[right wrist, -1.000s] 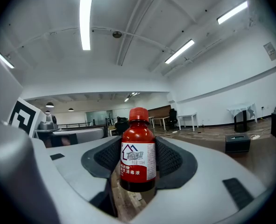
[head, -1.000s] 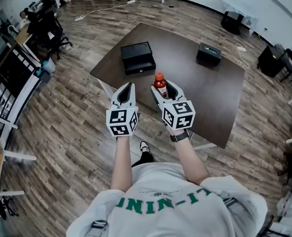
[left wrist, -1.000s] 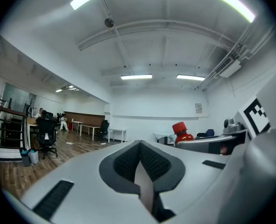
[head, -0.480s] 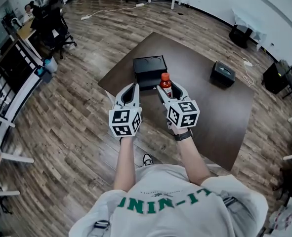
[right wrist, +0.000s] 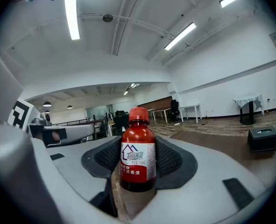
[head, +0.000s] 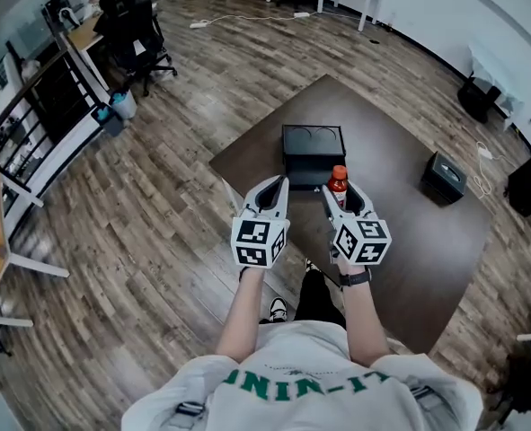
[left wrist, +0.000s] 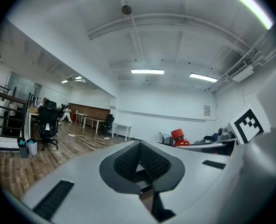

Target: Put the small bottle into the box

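Observation:
My right gripper is shut on a small red bottle with a red cap and a white-and-red label. It holds the bottle upright just in front of the black box on the dark table. In the right gripper view the bottle stands between the ribbed pads, gripped around its body. My left gripper hovers to the left of the bottle by the table's near edge, shut with nothing in it. The left gripper view shows its closed pads and the bottle's cap off to the right.
A second, smaller black box sits on the table's right side, also seen as a dark case in the right gripper view. Wooden floor surrounds the table. Desks and office chairs stand at the far left.
Both grippers and the bottle have come closer to the black box. The bottle now sits right at the box's front side. The grip on the bottle is unchanged.

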Demonstrator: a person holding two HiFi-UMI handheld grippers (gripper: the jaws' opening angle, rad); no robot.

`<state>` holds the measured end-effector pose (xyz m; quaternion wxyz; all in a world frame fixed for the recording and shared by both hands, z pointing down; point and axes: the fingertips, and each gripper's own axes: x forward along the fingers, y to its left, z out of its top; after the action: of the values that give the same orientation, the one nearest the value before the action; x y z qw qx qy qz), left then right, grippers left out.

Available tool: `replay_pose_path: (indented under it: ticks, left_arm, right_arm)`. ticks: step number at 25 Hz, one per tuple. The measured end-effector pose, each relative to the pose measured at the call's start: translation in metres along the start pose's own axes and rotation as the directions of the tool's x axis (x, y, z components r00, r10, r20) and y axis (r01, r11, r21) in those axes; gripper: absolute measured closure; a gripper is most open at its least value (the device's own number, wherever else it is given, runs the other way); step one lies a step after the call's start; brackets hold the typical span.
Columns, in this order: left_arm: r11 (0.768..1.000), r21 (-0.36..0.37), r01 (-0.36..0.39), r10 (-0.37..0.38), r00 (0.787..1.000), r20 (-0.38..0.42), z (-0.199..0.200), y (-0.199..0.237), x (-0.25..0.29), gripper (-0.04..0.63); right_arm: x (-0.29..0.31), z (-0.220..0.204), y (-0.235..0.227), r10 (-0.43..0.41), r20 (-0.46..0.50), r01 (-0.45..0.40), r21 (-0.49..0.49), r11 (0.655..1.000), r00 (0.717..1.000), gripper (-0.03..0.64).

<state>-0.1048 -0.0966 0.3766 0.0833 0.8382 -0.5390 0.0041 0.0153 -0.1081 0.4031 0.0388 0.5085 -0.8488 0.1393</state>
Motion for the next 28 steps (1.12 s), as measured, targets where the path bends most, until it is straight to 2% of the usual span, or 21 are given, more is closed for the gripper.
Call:
replay_pose_path:
  ticks: [7, 17, 28]
  left_arm:
    - [1.000, -0.003, 0.001, -0.001, 0.999, -0.041, -0.019, 0.011, 0.064, 0.583]
    - [0.999, -0.017, -0.036, 0.034, 0.995, -0.098, -0.050, 0.046, 0.139, 0.583]
    - [0.996, -0.075, -0.046, 0.031, 0.982, -0.186, -0.106, 0.073, 0.208, 0.583]
  right_arm:
    - [0.055, -0.006, -0.039, 0.038, -0.042, -0.038, 0.007, 0.999, 0.998, 0.385]
    - [0.124, -0.027, -0.077, 0.098, -0.125, -0.099, 0.000, 0.995, 0.987, 0.385]
    - [0.186, -0.073, -0.120, 0.135, -0.279, -0.159, -0.062, 0.985, 0.951, 0.385]
